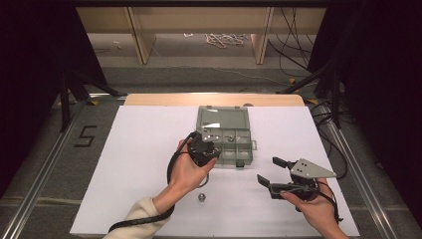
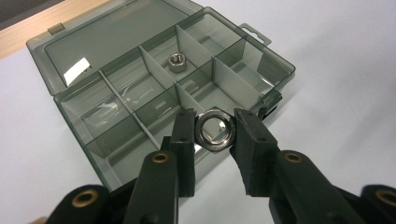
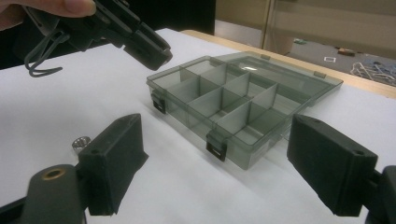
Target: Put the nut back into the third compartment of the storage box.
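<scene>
A smoky clear compartment box (image 1: 222, 118) lies open mid-table, its lid flat toward the far side. My left gripper (image 1: 209, 148) hovers over the box's near left part. In the left gripper view it (image 2: 214, 122) is shut on a steel hex nut (image 2: 215, 135), held above the box's (image 2: 107, 42) near edge. A second nut (image 2: 176, 62) lies in a middle compartment of the far row. My right gripper (image 1: 267, 169) rests open right of the box, with nothing between its jaws (image 3: 219, 163). A third nut (image 1: 202, 197) sits loose on the white sheet near the left forearm.
The white sheet (image 1: 139, 164) covers the table, with a wooden edge (image 1: 164, 99) showing at the far side. In the right gripper view the loose nut (image 3: 81, 142) lies left of the box (image 3: 187, 119). Cables lie on the floor beyond.
</scene>
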Tool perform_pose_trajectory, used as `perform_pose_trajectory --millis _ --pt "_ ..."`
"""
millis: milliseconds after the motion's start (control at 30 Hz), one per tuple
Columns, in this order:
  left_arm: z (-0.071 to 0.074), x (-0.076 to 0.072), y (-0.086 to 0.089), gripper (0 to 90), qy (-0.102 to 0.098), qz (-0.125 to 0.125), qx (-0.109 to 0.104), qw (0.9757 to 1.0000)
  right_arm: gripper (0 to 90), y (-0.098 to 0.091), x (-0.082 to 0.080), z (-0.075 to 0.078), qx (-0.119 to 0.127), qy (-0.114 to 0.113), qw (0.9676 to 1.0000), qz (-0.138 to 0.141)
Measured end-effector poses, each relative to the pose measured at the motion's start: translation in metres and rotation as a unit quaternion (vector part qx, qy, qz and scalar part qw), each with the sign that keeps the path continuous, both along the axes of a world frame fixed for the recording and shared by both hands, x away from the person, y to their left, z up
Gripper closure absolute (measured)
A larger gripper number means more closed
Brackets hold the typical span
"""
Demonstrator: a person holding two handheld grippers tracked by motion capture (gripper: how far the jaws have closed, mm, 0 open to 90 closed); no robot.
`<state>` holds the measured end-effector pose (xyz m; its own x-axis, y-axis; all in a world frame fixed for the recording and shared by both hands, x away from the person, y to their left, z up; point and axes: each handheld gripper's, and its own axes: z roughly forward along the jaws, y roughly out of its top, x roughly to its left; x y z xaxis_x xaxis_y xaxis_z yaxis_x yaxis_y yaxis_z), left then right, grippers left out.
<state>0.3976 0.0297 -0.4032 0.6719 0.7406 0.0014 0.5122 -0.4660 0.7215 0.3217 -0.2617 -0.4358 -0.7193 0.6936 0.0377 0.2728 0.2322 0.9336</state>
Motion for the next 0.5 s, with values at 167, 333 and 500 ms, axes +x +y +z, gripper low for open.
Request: perform_pose_trajectory --millis 167,333,500 --pt "0.0 0.006 -0.004 70.2 0.0 0.0 0.0 1.0 19.5 0.0 0.0 0.0 -0.001 0.0 1.0 0.0" --pt "0.0 0.012 -0.008 70.2 0.001 0.003 -0.001 1.0 19.5 0.0 0.0 0.0 -0.001 0.0 1.0 0.0" --pt "-0.001 0.018 -0.01 70.2 0.003 0.003 0.002 1.0 19.5 0.0 0.0 0.0 -0.001 0.0 1.0 0.0"
